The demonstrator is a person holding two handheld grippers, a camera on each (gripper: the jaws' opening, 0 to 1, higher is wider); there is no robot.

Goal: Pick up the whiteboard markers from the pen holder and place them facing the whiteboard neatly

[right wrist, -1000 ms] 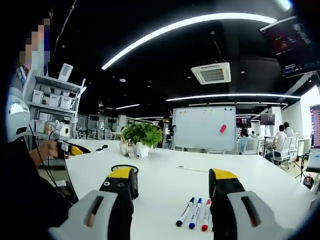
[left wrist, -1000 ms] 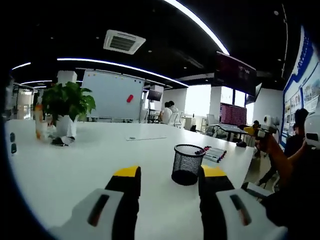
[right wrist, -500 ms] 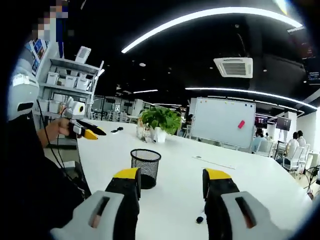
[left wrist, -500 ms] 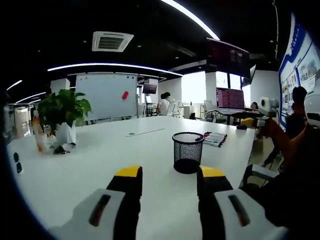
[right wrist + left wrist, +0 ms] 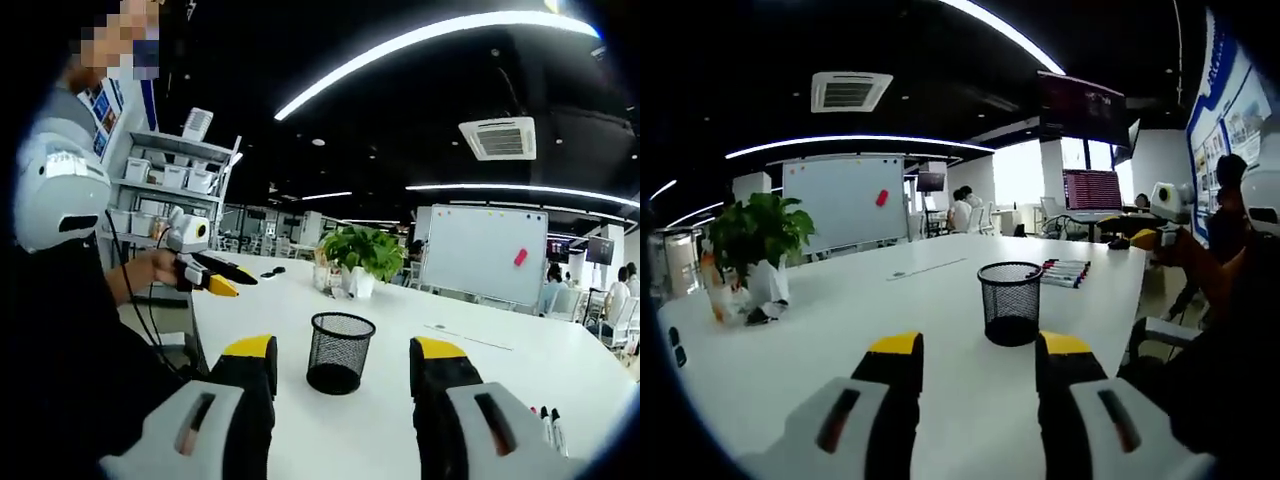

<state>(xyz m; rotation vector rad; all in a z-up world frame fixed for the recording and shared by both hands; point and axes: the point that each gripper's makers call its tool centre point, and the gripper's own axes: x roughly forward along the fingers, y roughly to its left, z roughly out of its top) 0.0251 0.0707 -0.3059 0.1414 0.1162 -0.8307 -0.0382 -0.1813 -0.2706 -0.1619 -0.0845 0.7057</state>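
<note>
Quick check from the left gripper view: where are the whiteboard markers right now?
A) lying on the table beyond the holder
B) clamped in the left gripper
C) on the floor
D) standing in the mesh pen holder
A: the whiteboard markers lie side by side on the white table past the mesh pen holder, and the left gripper holds nothing between its open jaws.

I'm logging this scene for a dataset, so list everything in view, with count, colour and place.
Pen holder: one, black mesh, mid-table.
Markers: several, laid in a row on the table past the holder; exact count unclear.
Potted plant: one, green in a white pot, far side of the table.
Whiteboard: one, white, beyond the table.
Table: one, white.
Seated people: small, in the background.
Left gripper: yellow-tipped, open, empty.
Right gripper: yellow-tipped, open, empty.
</note>
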